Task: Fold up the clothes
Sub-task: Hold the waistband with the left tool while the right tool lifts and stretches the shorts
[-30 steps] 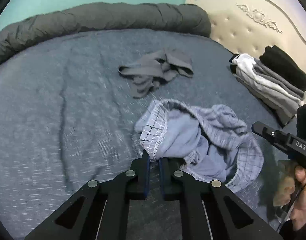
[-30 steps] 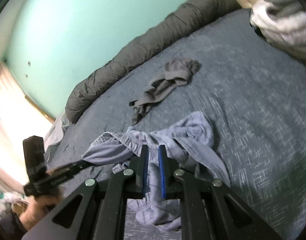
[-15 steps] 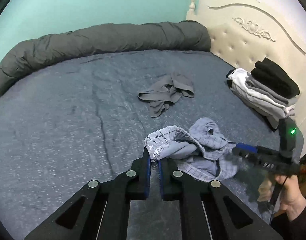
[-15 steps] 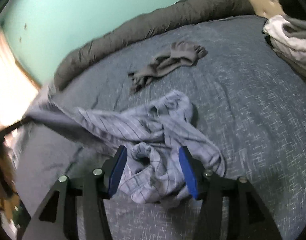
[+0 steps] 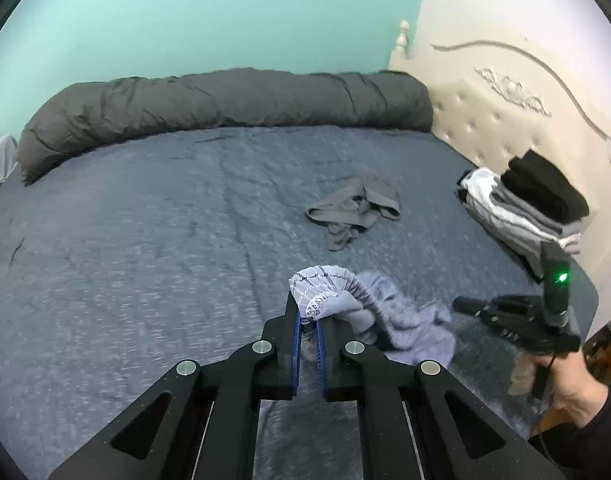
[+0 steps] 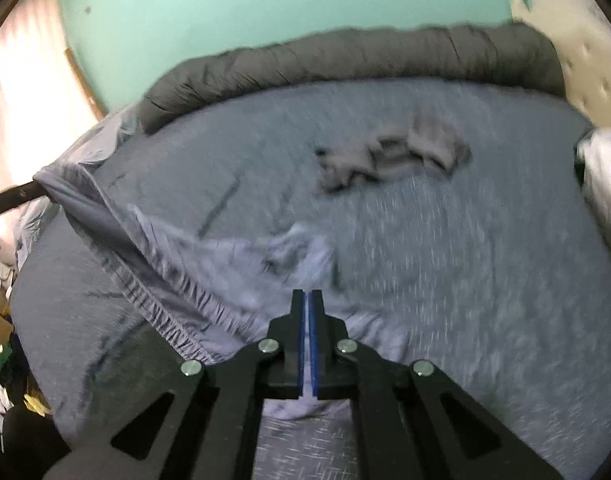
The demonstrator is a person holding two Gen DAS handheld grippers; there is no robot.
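**A:** What takes up most of the view?

**B:** The bed (image 5: 125, 240), covered in a speckled blue-grey sheet. A long dark rolled duvet (image 5: 225, 98) lies along its far edge against the teal wall (image 5: 205, 8), and a cream padded headboard (image 5: 505, 100) stands on the right.

**A:** And on the bed?

**B:** A stack of folded clothes (image 5: 521, 204), black on top of grey and white, sits by the headboard. A crumpled grey garment (image 5: 353, 212) lies near the middle, well apart from the stack.

**A:** Where are the shorts being folded?

**B:** The light blue checked shorts (image 5: 385, 308) are at the near side of the bed, one end raised, the rest trailing on the sheet.

**A:** The left gripper (image 5: 308, 322)?

**B:** Its jaws are pinching the gathered waistband of the shorts.

**A:** The right gripper (image 6: 306, 298)?

**B:** Its jaws are pressed together. The shorts' cloth lies right under and around the tips, but the blur hides whether any is caught between them. The hand (image 5: 573, 384) holding it shows in the left view.
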